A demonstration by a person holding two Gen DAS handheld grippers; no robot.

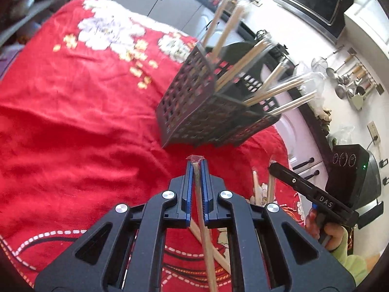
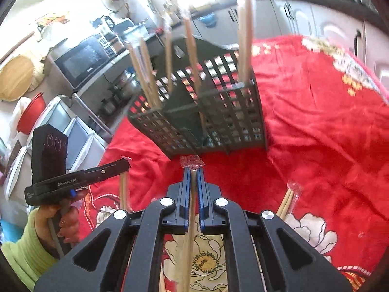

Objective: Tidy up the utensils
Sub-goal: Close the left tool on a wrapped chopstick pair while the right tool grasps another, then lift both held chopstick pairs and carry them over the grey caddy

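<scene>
Chopsticks: one wrapped pair [image 1: 198,185] clamped between blue pads of left gripper [image 1: 196,164], plastic wrap tip poking past fingertips, stick running back under gripper body. Second wrapped pair [image 2: 192,194] clamped same way in right gripper [image 2: 192,169]. Both claws nearly closed, pinching sticks. Black slotted utensil basket [image 1: 194,112] upright on red floral cloth [image 1: 73,121], just ahead of both grippers, several chopsticks [image 2: 145,70] standing in compartments. More loose wrapped pairs [image 2: 288,199] lying on cloth near right gripper. Green sleeve [image 2: 22,255] visible.
</scene>
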